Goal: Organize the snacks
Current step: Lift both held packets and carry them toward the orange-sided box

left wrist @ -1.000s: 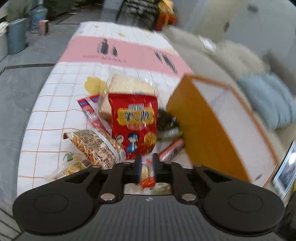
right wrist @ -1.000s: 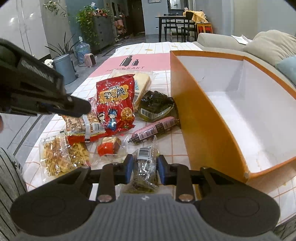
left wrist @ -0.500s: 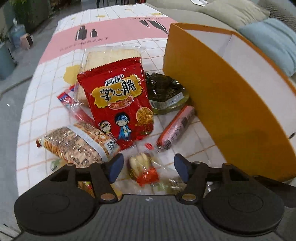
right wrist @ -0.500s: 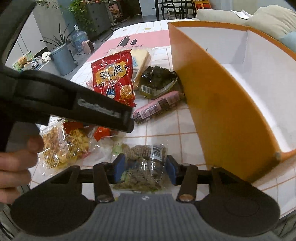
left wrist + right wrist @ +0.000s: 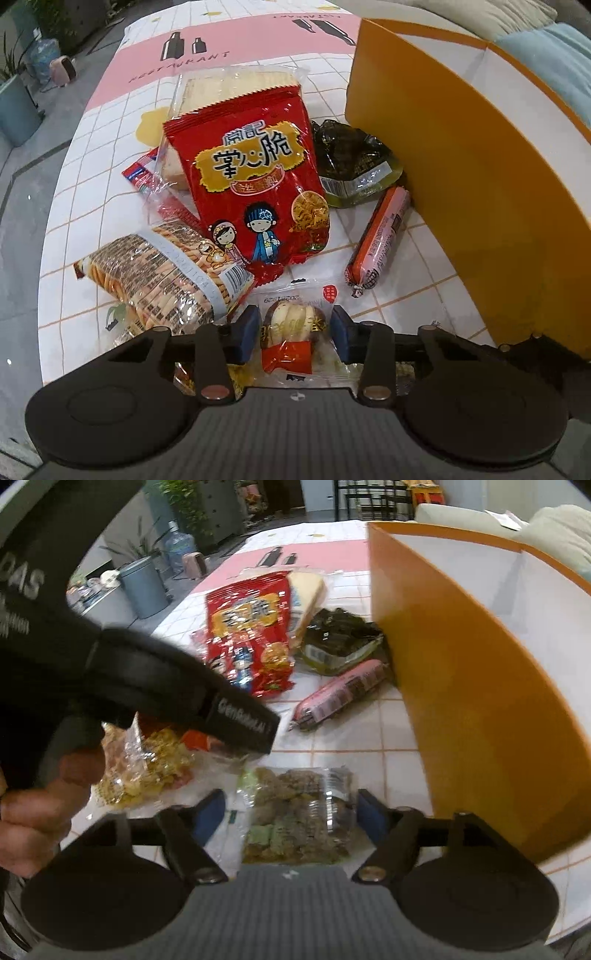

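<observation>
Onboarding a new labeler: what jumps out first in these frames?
The big red noodle-snack bag lies mid-table atop the snack pile, with the tall orange box standing right of it. Nearer, the left tongs are closing around a small clear-wrapped pastry; the right tongs are opening around a greenish snack pack.

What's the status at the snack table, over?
Left gripper closing around small wrapped cake. Right gripper opening, clear snack pack between jaws. Orange box unobstructed.
</observation>
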`<action>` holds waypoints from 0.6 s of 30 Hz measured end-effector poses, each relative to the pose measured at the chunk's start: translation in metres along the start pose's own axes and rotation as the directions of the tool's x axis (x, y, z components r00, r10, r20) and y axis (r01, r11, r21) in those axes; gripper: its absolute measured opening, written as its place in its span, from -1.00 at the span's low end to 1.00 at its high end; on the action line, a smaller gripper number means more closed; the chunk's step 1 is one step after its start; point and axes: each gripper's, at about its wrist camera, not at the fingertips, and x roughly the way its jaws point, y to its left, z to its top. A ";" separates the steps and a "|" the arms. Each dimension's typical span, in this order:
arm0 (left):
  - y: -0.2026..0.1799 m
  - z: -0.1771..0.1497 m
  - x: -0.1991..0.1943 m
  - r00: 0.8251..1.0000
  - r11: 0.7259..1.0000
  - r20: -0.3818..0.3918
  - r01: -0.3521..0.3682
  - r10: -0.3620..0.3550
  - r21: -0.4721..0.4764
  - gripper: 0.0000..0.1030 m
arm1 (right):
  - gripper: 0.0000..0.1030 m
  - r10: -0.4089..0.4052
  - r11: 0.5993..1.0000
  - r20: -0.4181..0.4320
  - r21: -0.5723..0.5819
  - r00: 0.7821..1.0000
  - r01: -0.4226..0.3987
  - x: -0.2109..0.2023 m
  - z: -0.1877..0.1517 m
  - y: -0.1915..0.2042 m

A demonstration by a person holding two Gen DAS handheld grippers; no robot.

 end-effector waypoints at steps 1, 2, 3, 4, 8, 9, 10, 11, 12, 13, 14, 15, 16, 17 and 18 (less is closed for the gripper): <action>0.002 0.000 -0.001 1.000 1.000 -0.002 0.005 -0.005 -0.009 -0.12 | 0.53 -0.008 1.000 0.001 -0.016 1.000 0.008 0.000 -0.001 0.003; 0.003 -0.001 -0.004 1.000 1.000 -0.006 0.008 -0.008 -0.015 -0.12 | 0.55 -0.018 0.999 0.003 -0.037 1.000 0.018 0.000 -0.003 0.006; 0.002 -0.002 -0.006 1.000 1.000 -0.008 0.004 -0.004 -0.014 -0.12 | 0.55 -0.028 0.998 0.007 -0.058 1.000 0.028 0.000 -0.005 0.008; 0.001 -0.003 -0.009 1.000 1.000 -0.004 0.000 0.000 -0.009 -0.13 | 0.54 -0.040 0.996 0.012 -0.081 0.999 0.041 0.001 -0.007 0.011; -0.004 -0.006 -0.018 1.000 1.000 0.018 -0.016 0.016 0.013 -0.13 | 0.31 -0.086 0.989 0.037 -0.116 0.996 0.090 -0.001 -0.012 0.017; -0.005 -0.005 -0.020 1.000 1.000 0.025 -0.012 0.012 0.017 -0.13 | 0.03 -0.090 0.990 0.042 -0.108 0.995 0.094 -0.003 -0.012 0.016; -0.005 -0.005 -0.022 0.999 1.000 0.032 -0.010 0.010 0.018 -0.13 | -0.05 -0.097 0.989 0.071 -0.102 0.993 0.103 -0.007 -0.012 0.015; -0.005 -0.005 -0.025 0.999 1.000 0.040 -0.009 0.009 0.018 -0.13 | -0.18 -0.102 0.988 0.087 -0.105 0.991 0.111 -0.009 -0.011 0.013; -0.006 -0.004 -0.027 0.999 1.000 0.049 -0.005 0.005 0.018 -0.13 | -0.26 -0.106 0.987 0.097 -0.107 0.990 0.116 -0.011 -0.009 0.013; -0.006 -0.004 -0.028 0.998 1.000 0.058 0.000 -0.001 0.018 -0.13 | -0.28 -0.102 0.989 0.109 -0.100 0.989 0.113 -0.014 -0.008 0.011; -0.007 -0.004 -0.030 0.998 1.000 0.067 0.004 -0.005 0.017 -0.13 | -0.28 -0.097 0.990 0.110 -0.094 0.989 0.108 -0.016 -0.008 0.010; -0.006 -0.004 -0.033 0.997 1.000 0.074 0.007 -0.009 0.015 -0.13 | -0.29 -0.095 0.991 0.108 -0.089 0.990 0.105 -0.016 -0.007 0.009; -0.006 -0.005 -0.036 0.997 1.000 0.081 0.014 -0.015 0.012 -0.13 | -0.29 -0.092 0.992 0.106 -0.080 0.990 0.100 -0.016 -0.008 0.007; -0.005 -0.005 -0.038 0.996 1.000 0.089 0.025 -0.026 0.007 -0.13 | -0.31 -0.088 0.993 0.106 -0.070 0.990 0.096 -0.016 -0.008 0.006; -0.004 -0.006 -0.042 0.995 0.999 0.096 0.036 -0.036 0.002 -0.13 | -0.35 -0.082 0.994 0.106 -0.061 0.991 0.089 -0.017 -0.007 0.004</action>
